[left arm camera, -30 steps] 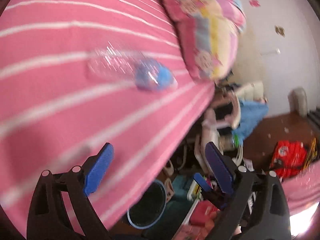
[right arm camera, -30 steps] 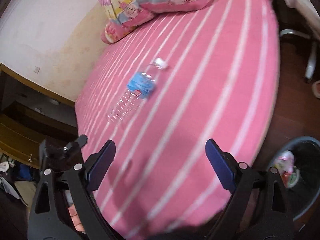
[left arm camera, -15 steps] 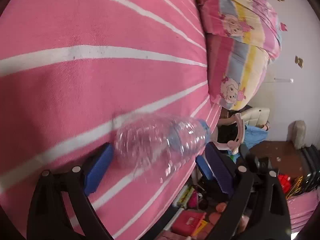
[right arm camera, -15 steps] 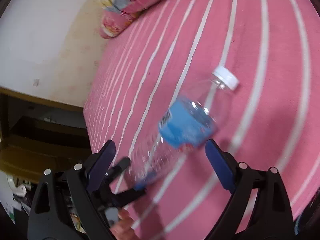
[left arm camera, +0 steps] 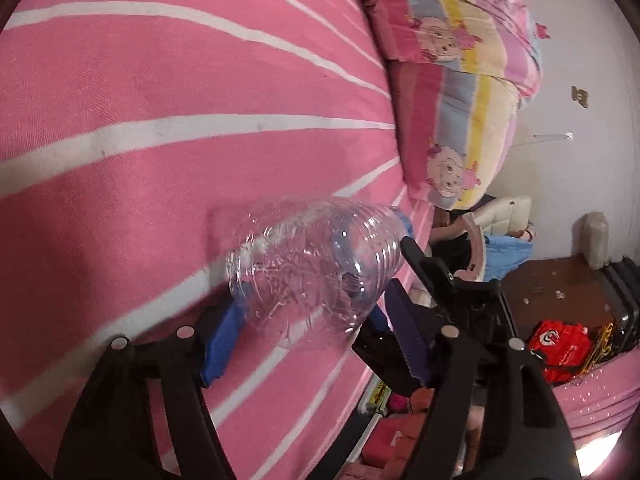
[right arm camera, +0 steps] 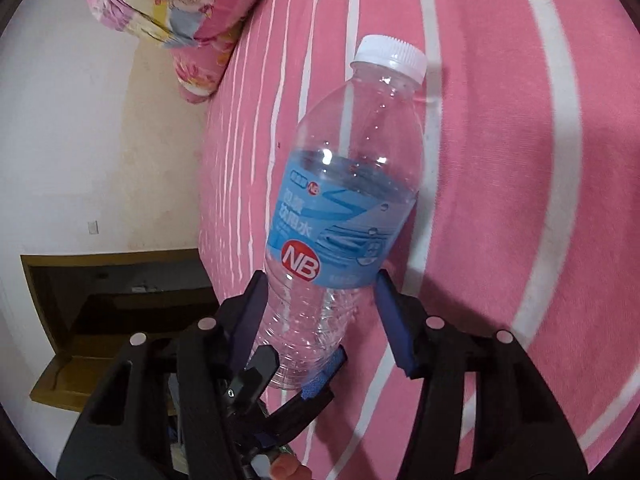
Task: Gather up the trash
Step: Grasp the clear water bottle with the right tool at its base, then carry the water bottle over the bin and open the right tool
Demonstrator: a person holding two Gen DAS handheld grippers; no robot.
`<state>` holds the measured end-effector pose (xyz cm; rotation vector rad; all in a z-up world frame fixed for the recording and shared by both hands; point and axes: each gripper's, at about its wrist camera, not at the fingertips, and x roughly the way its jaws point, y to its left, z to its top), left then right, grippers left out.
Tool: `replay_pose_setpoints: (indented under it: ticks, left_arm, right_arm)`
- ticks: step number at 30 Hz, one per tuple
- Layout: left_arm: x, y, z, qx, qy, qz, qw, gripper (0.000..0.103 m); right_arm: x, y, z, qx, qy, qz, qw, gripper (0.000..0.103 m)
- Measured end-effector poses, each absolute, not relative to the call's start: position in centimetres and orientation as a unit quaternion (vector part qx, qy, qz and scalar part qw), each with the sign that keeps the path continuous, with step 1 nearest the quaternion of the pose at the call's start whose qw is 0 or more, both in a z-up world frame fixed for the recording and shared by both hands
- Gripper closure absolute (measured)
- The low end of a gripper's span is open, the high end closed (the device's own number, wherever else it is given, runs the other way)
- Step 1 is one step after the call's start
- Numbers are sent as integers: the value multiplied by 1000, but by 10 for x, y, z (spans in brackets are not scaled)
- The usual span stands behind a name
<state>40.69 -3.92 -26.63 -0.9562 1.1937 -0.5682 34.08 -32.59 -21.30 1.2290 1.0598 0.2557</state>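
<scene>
A clear plastic bottle [right arm camera: 344, 200] with a blue label and a white cap lies on the pink striped bed [right arm camera: 500, 160], cap pointing away in the right wrist view. My right gripper [right arm camera: 320, 296] is closing on the bottle just below the label, and both blue pads touch its sides. My left gripper [left arm camera: 314, 308] is closing on the ribbed bottom end of the same bottle [left arm camera: 316, 264], a pad against each side. The left gripper's pads [right arm camera: 320, 380] show low in the right wrist view. One of the right gripper's fingers [left arm camera: 428, 268] shows beside the bottle in the left wrist view.
A cartoon-print quilt [left arm camera: 460, 80] is piled at the head of the bed [left arm camera: 160, 100]. Past the bed's edge the floor holds clutter, among it a red bag [left arm camera: 560, 344]. On the other side stand a white wall and a wooden shelf unit [right arm camera: 100, 300].
Both grippers came down from well away to the bottle and now straddle it. Their jaws, wide open before, have narrowed onto it. The right wrist view has rolled.
</scene>
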Motion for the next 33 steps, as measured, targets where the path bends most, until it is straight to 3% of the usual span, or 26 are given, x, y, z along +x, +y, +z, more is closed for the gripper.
replay_pose_setpoints:
  ticks: [15,33]
  left_arm:
    - [311,-46,-186,-409,477,-310,713,40]
    - [154,-100,-109,-353,473,-344,730,40]
  right_arm:
    - [240,-339,-139,556,427,142,699,48]
    - [63,-391,-79,592,363,153,703,48]
